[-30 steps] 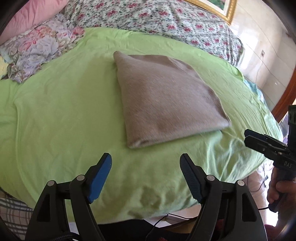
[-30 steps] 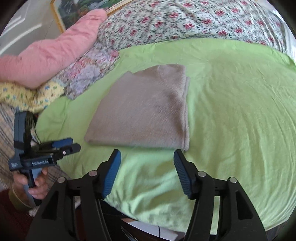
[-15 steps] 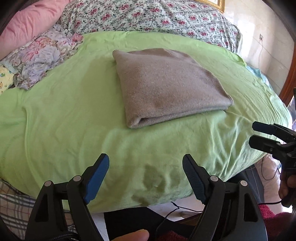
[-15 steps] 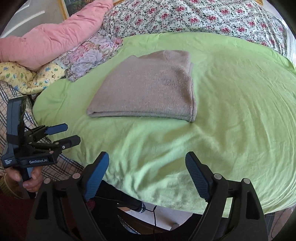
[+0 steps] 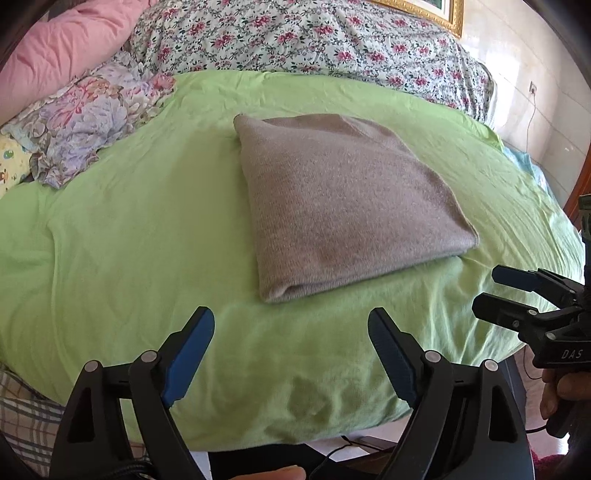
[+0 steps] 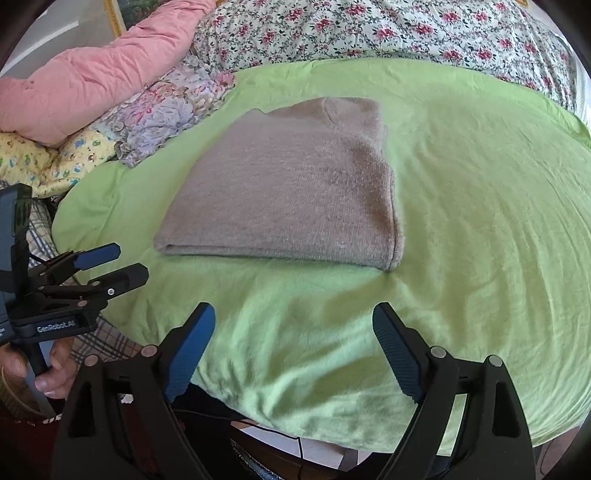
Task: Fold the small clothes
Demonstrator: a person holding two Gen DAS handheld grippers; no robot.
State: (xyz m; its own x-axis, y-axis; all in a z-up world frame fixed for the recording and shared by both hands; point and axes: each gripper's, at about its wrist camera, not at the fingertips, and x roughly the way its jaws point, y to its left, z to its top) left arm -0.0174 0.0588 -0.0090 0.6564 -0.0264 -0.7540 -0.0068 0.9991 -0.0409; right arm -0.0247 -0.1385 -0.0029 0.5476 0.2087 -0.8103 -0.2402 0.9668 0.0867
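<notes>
A grey-brown knit garment (image 5: 343, 203) lies folded into a neat rectangle on the green sheet (image 5: 129, 240); it also shows in the right wrist view (image 6: 291, 199). My left gripper (image 5: 291, 332) is open and empty, held back near the bed's front edge, short of the garment's near left corner. My right gripper (image 6: 293, 328) is open and empty, also held back near the front edge. Each gripper shows in the other's view: the right one (image 5: 502, 291) at the right, the left one (image 6: 114, 266) at the left.
A floral quilt (image 5: 314, 40), a pink duvet (image 6: 92, 74) and patterned pillows (image 5: 85, 122) lie along the back and left of the bed. A cable (image 6: 280, 435) hangs below the bed's front edge. A wall with a framed picture (image 5: 424, 11) is behind.
Both grippers drew back from the folded garment, then edged closer to it again. The right gripper's jaws opened wider. The garment has not moved.
</notes>
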